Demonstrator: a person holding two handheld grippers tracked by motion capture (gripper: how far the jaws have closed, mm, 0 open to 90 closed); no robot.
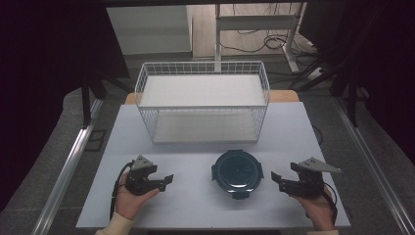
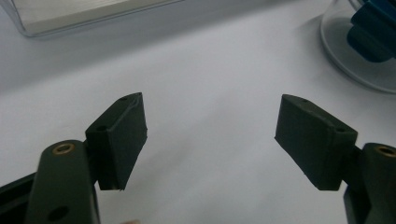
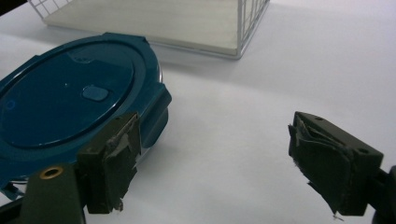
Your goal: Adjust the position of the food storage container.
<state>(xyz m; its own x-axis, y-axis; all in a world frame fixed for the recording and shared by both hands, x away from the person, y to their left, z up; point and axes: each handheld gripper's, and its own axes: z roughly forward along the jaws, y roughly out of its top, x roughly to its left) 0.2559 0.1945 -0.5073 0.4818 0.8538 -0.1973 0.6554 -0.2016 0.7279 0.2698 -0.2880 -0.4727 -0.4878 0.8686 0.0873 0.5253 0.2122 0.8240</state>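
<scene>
One pale rectangular table [image 1: 195, 196] is seen from the high view, bearing one white wire-mesh basket [image 1: 203, 100] with two flat shelves. Nearer the person, one round dark-teal plastic container [image 1: 237, 172] with a clip-on lid is set between two black grippers. The lid's raised centre tab is revealed in the right gripper view. The left gripper [image 2: 210, 140] and right gripper [image 3: 212, 163] are held spread, nothing pinched.

White wire basket [image 1: 203, 100] at table's [image 1: 147, 142] far side; cables [image 1: 266, 41] on floor beyond.
</scene>
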